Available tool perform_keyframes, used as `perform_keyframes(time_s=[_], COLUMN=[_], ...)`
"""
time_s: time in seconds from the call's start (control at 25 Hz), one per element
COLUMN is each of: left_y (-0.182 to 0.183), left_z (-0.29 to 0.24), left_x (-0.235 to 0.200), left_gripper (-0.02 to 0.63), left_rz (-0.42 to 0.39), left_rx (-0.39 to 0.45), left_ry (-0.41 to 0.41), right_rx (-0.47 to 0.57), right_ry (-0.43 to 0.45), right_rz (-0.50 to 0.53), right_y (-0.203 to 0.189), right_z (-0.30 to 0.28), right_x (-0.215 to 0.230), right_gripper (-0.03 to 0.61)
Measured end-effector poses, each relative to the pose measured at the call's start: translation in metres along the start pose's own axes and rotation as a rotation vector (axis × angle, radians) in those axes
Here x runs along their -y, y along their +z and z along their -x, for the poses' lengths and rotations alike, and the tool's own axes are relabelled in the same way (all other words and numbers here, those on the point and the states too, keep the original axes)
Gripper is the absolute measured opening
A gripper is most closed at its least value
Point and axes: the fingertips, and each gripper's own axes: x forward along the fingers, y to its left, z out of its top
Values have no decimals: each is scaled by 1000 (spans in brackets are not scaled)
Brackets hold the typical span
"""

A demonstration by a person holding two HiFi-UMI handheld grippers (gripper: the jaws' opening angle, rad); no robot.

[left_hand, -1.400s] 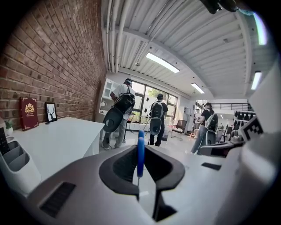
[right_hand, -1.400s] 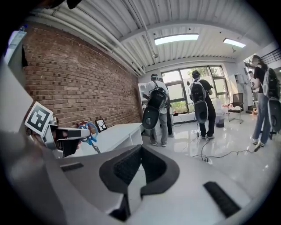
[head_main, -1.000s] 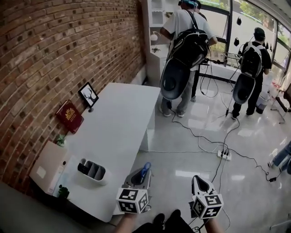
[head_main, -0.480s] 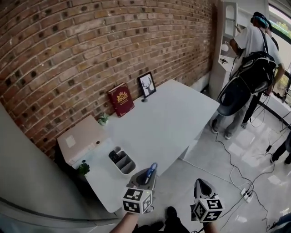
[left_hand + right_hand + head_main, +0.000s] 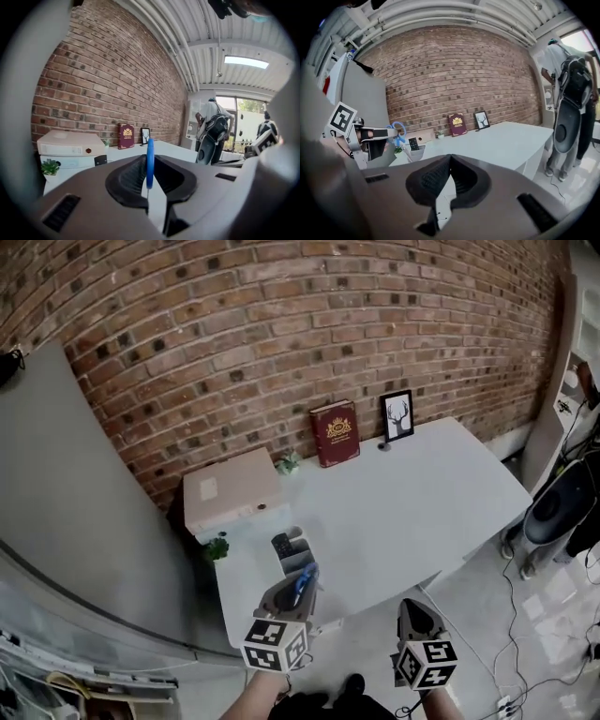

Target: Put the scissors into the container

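Blue-handled scissors (image 5: 303,583) stand pinched edge-on in my left gripper (image 5: 289,596), which is shut on them. In the left gripper view the blue handle (image 5: 150,159) rises between the closed jaws. The left gripper hovers just in front of a grey divided container (image 5: 294,556) that stands at the near left end of the white table (image 5: 412,512). Something dark stands in one of its slots. My right gripper (image 5: 413,608) is off the table's near edge, over the floor, shut with nothing in it. From the right gripper view I see the scissors (image 5: 397,131) beside the container (image 5: 416,151).
A beige box (image 5: 231,491) sits at the table's far left, with small plants (image 5: 287,463) beside it. A red book (image 5: 335,433) and a framed deer picture (image 5: 397,415) lean on the brick wall. A person with a backpack (image 5: 572,93) stands to the right.
The head view has swung left, so the brick wall and table now face me and the people have left it. Both grippers keep their places; the left still holds the scissors.
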Motion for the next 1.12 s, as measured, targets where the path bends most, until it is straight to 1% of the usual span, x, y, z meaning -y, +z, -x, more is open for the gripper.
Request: perform_keyframes(time_s=[0.12, 0.24, 0.4, 0.52, 0.76, 0.96, 1.12], left_y=[1, 3, 7, 10, 14, 16, 10], left_z=[6, 15, 23, 27, 27, 17, 6], left_x=[-11, -18, -28, -38, -53, -60, -66], left_gripper=[44, 44, 44, 44, 44, 44, 44], left_rz=[16, 23, 35, 47, 53, 51, 49], left_rx=[4, 15, 33, 48, 68, 64, 47], left_ry=[91, 162, 236, 272, 284, 266, 253], right_rx=[-30, -45, -58, -72, -73, -66, -74], right_ry=[82, 150, 221, 257, 261, 231, 218], right_rz=[18, 42, 59, 68, 78, 73, 72], right_y=[0, 1, 5, 2, 4, 8, 6], right_z=[-19, -34, -48, -55, -61, -66, -69], right_x=[-6, -13, -26, -37, -45, -41, -42], right_gripper=[0, 0, 0, 0, 0, 0, 0])
